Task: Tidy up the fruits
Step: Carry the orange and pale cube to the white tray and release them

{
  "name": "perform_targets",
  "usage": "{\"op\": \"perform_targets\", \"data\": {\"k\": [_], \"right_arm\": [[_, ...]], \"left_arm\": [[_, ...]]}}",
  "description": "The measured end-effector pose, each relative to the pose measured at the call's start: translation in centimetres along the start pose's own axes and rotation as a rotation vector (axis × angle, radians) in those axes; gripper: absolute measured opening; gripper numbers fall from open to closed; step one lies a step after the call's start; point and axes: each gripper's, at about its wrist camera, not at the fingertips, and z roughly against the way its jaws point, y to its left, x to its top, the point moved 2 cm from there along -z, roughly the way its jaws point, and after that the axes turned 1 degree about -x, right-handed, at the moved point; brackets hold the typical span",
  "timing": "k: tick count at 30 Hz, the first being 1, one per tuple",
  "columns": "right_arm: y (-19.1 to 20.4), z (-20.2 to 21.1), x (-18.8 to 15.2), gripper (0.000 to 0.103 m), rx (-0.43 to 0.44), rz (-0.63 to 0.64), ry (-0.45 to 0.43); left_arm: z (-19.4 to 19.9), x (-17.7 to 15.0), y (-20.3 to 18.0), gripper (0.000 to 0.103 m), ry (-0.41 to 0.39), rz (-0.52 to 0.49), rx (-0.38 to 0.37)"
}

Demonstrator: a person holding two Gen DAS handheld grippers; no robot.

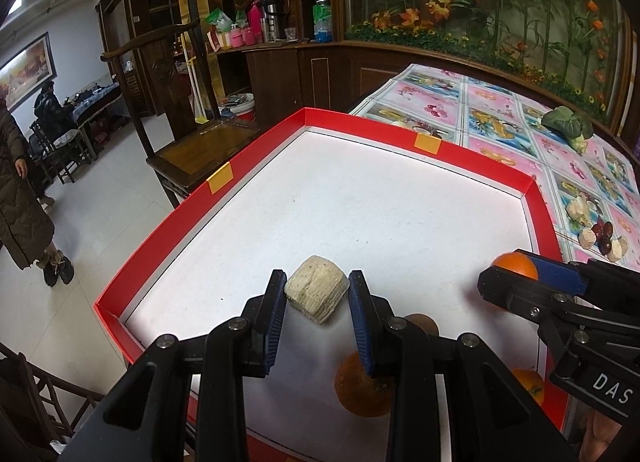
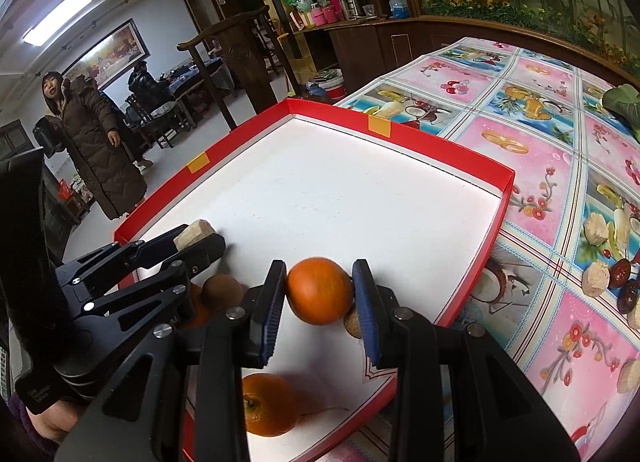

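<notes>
Currently the left gripper [image 1: 317,294] is clamping a pale beige chunk [image 1: 316,289] above the white floor of the red-rimmed tray [image 1: 256,158]. The right gripper [image 2: 320,292] is pinching an orange [image 2: 319,290] over the tray's near right corner; a second orange [image 2: 269,404] and a brown fruit [image 2: 221,291] are lying below.

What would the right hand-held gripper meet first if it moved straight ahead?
Holding the orange, the right hand-held gripper would probably cross bare tray floor and first meet the tray's far red wall.
</notes>
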Motion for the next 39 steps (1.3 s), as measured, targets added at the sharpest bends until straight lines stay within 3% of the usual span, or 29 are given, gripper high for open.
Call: {"op": "perform_targets", "data": {"k": [3, 10, 17, 21, 25, 27, 33, 39], "right_arm": [[0.2, 0.0, 0.1, 0.037, 0.011, -0.001, 0.003], [-0.1, 0.7, 0.3, 0.038, 0.03, -0.018, -0.034], [-0.8, 1.3, 0.3, 0.038, 0.017, -0.027, -0.058], [-1.2, 1.4, 0.6, 0.039, 0.007, -0.045, -0.066], [-1.7, 1.5, 0.7, 0.043, 0.007, -0.073, -0.072], [-2.0, 1.8, 0.8, 0.043, 0.006, -0.088, -0.08], [-3.2, 3.0, 1.3, 0.043, -0.009, -0.106, -0.114], [-6.9, 5.8, 1.7, 0.043, -0.048, -0.15, -0.169]], "left_arm": [[0.0, 0.0, 0.2, 0.032, 0.002, 0.007, 0.003], [0.4, 0.3, 0.9, 0.05, -0.012, 0.032, 0.029], [1.0, 0.8, 1.6, 0.055, -0.031, 0.056, 0.042], [1.0, 1.5, 3.0, 0.064, -0.022, 0.103, 0.02], [-0.2, 2.9, 6.2, 0.066, 0.043, 0.21, -0.06], [-0.2, 3.3, 7.3, 0.066, 0.053, 0.259, -0.032], [1.3, 3.3, 3.3, 0.067, 0.007, 0.131, -0.01], [3.1, 4.0, -0.4, 0.069, -0.051, 0.014, 0.021]]}}
